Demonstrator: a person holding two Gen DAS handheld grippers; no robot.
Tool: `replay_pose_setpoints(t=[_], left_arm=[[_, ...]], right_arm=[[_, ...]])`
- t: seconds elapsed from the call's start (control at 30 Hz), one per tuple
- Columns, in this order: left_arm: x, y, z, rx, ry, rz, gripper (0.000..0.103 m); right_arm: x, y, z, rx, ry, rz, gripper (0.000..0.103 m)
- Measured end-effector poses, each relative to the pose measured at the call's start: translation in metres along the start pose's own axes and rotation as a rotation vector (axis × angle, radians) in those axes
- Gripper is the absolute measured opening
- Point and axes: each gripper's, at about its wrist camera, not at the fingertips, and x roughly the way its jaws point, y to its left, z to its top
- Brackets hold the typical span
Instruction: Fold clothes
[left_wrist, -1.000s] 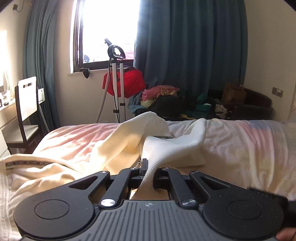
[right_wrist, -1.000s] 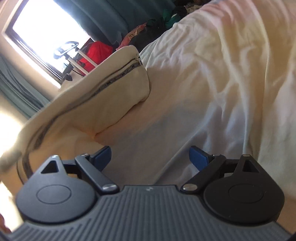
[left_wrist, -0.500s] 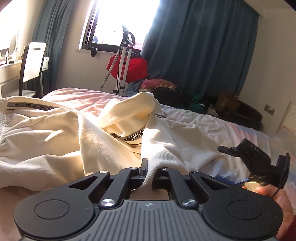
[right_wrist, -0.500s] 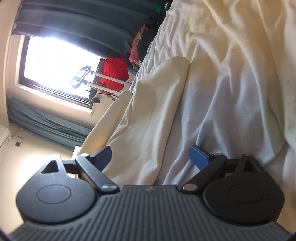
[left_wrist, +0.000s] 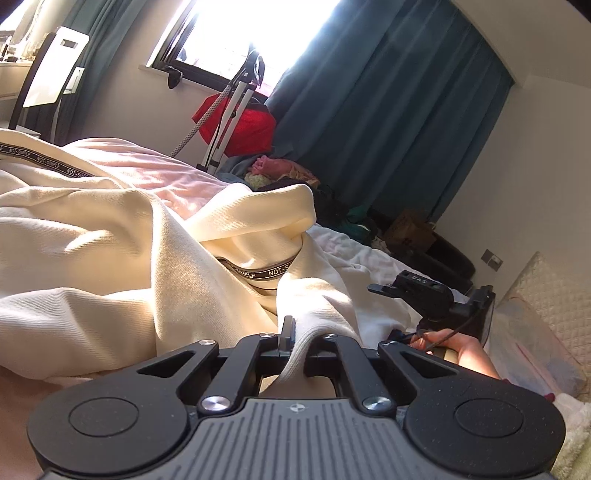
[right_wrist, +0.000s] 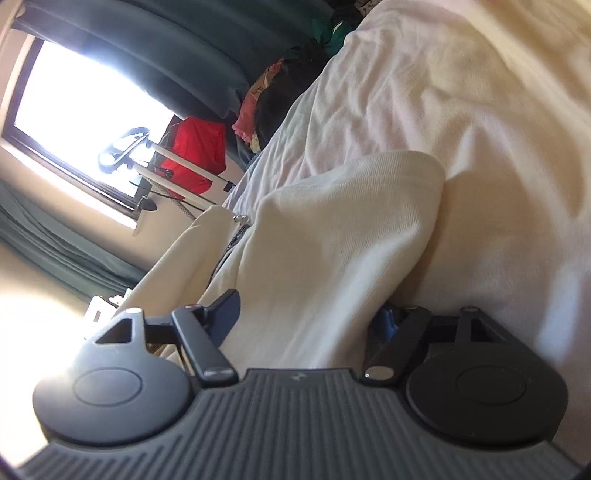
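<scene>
While the bed (left_wrist: 373, 258) took up most of both views, its pale wrinkled sheet was seen spread beneath everything else, with dark teal curtains (left_wrist: 388, 122) and a bright window (left_wrist: 258, 33) behind it. Across the sheet a cream garment (left_wrist: 110, 266) was laid in loose folds, a black band lettered "NOT-SIMPLE" showing along its edge and again inside a raised fold near the middle. A red bag (left_wrist: 243, 125) and a white stand (left_wrist: 229, 122) were seen below the window, and a heap of mixed clothes (left_wrist: 280, 173) lay beyond the bed's far edge. A white-backed chair (left_wrist: 48, 74) was placed at the left wall. The left gripper (left_wrist: 295, 350) was closed tightly on a pinch of the cream garment, the cloth rising from between its fingers. The right gripper (right_wrist: 306, 317) was held with its jaws spread wide, a fold of the same garment lying between the blue-tipped fingers (right_wrist: 227, 306) but not clamped; in the left wrist view it was seen low over the sheet in the person's right hand (left_wrist: 461, 350).
</scene>
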Motion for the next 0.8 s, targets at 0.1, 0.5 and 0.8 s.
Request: replay_pose_setpoints(t=[0.1, 0.5, 0.8], left_arm=[[0.004, -0.005, -0.002, 0.021, 0.008, -0.015, 0.003], [0.017, -0.050, -0.034, 0.258, 0.035, -0.111, 0.004], [0.037, -0.081, -0.074, 0.325, 0.170, -0.159, 0.012]], right_arm=[[0.010, 0.000, 0.013, -0.006, -0.010, -0.096, 0.009], [-0.132, -0.029, 0.054, -0.035, -0.242, -0.111, 0.007], [-0.235, -0.087, 0.032, 0.047, -0.357, -0.247, 0.007]])
